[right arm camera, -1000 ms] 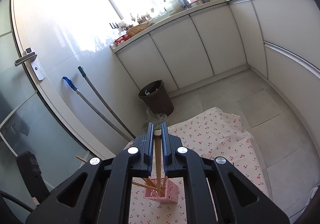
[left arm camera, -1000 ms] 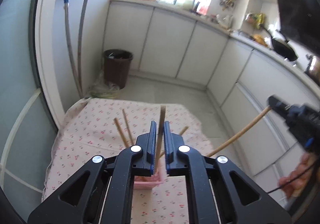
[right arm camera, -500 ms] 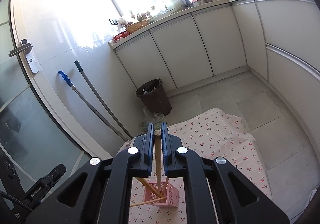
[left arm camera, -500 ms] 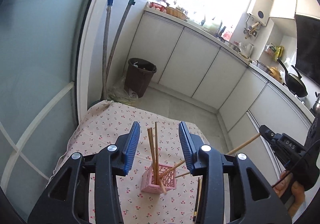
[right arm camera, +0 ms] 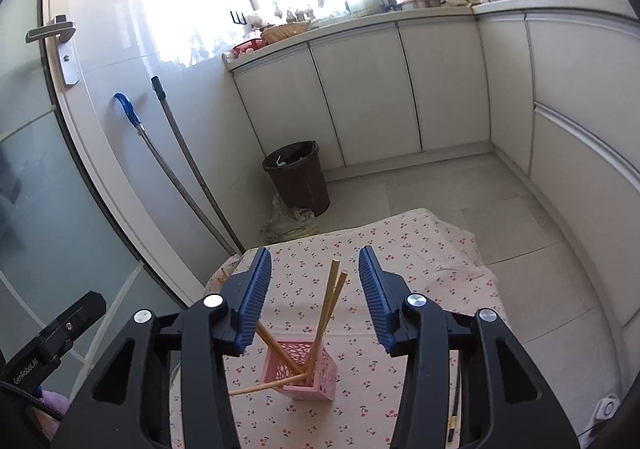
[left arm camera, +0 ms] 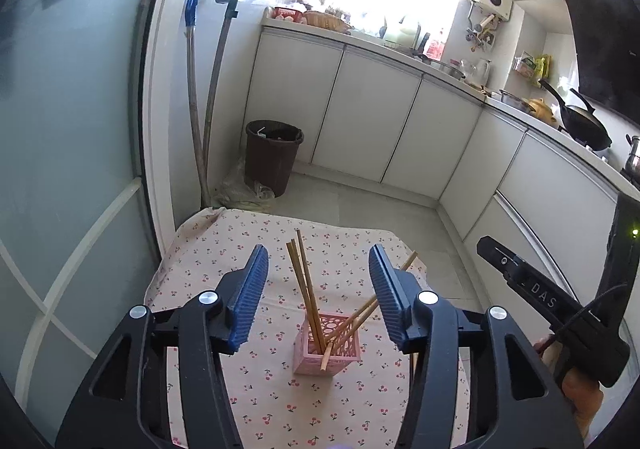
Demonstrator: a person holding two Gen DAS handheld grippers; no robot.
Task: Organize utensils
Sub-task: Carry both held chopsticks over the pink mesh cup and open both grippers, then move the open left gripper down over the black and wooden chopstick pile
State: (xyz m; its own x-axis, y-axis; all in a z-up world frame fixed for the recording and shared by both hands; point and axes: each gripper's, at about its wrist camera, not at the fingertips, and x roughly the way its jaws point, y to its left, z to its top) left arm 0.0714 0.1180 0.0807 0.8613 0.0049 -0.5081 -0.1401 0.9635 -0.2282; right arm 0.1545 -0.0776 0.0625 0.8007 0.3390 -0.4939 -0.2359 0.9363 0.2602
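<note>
A pink perforated holder (left arm camera: 326, 349) stands on the cherry-print tablecloth (left arm camera: 224, 249) and also shows in the right wrist view (right arm camera: 306, 371). Several wooden chopsticks (left arm camera: 306, 289) lean in it, also seen from the right wrist (right arm camera: 330, 303). My left gripper (left arm camera: 318, 289) is open and empty, above and in front of the holder. My right gripper (right arm camera: 314, 291) is open and empty, above the holder. A dark chopstick (right arm camera: 454, 403) lies on the cloth to the right, partly hidden by the right gripper.
A brown waste bin (left arm camera: 272, 155) and a plastic bag stand on the floor beyond the table. Two mop handles (left arm camera: 200, 97) lean against the wall at left. White cabinets (left arm camera: 368, 117) line the back and right. The right gripper's body (left arm camera: 560, 313) is at the table's right.
Both grippers have opened and let go of their chopsticks, the left one first. The chopsticks now stand in the pink holder. Both grippers have drawn back and upward.
</note>
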